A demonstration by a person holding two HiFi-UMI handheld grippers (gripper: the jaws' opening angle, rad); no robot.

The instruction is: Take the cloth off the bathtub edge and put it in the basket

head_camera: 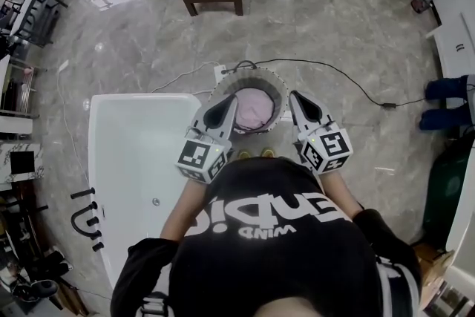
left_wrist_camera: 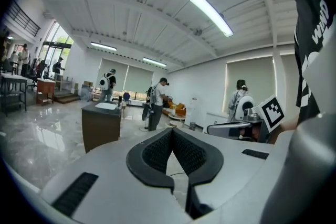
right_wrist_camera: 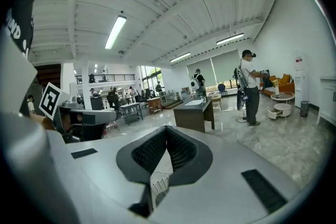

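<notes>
We hold the left gripper (head_camera: 228, 105) and right gripper (head_camera: 295, 99) either side of the basket (head_camera: 248, 73), jaws pressed together on nothing, since the pink cloth (head_camera: 254, 109) already lies inside, off the bathtub (head_camera: 111, 159).

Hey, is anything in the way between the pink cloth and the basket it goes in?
Nothing visible. The pink cloth already lies inside the basket. The left gripper and right gripper flank it in the head view, fingers shut and empty.
</notes>
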